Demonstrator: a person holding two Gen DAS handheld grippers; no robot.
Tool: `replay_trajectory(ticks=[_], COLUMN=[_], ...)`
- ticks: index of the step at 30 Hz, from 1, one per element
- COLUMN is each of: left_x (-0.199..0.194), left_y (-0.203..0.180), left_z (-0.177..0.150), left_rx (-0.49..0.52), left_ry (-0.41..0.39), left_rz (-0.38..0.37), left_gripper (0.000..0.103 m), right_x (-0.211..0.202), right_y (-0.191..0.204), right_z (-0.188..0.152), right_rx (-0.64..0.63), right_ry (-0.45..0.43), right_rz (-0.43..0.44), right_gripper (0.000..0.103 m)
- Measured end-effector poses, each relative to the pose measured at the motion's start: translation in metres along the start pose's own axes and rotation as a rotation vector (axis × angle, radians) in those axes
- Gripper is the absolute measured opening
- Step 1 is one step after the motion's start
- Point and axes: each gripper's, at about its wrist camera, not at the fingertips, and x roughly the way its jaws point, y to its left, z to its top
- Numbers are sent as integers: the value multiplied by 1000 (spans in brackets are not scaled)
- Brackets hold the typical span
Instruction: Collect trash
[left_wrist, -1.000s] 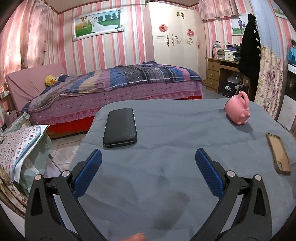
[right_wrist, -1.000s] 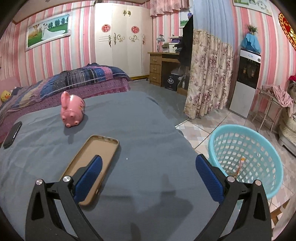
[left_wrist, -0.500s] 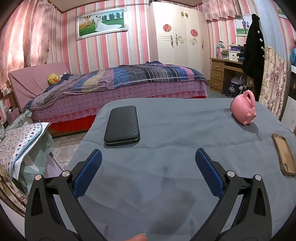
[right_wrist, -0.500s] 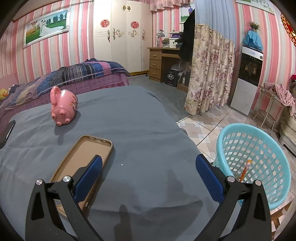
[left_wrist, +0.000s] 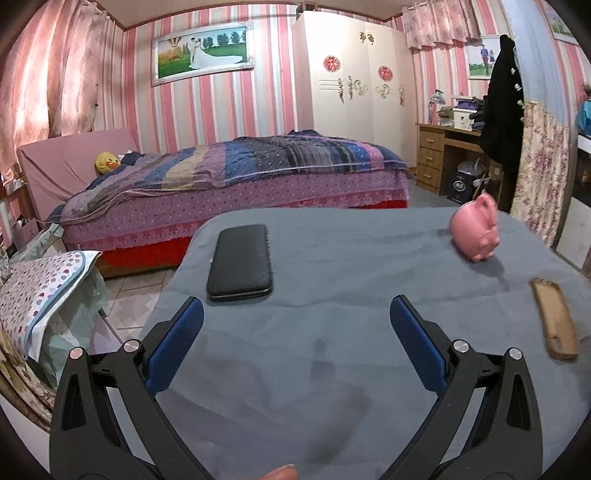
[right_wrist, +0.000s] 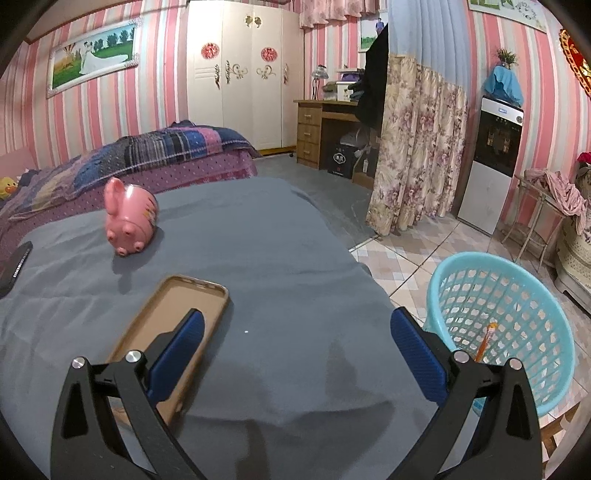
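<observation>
Phone case (right_wrist: 170, 325) beneath right tool (right_wrist: 295, 334)

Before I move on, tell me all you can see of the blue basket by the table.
The basket is a round, light-blue tub, plastic by its look, with lattice-holed walls and a solid rim. It stands upright on the tiled floor beside the table's right edge, open-topped. An orange, stick-like item leans inside; nothing else shows in it. The right gripper's finger partly hides its near side. Only the right wrist view shows it.
</observation>
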Motion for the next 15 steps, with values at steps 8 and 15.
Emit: replay_trajectory(ticks=[8,15], left_x=[-55,-99], left_y=[-46,-79], left_z=[6,-2], left_rx=[63,132], left_ry=[-24,-35], left_rz=[-142,-246], left_gripper=[98,98], right_x=[-59,-105], right_y=[16,26], right_z=[-5,-8], right_rx=[13,32], right_ry=[-59,-84], right_rz=[0,4], right_gripper=[99,99])
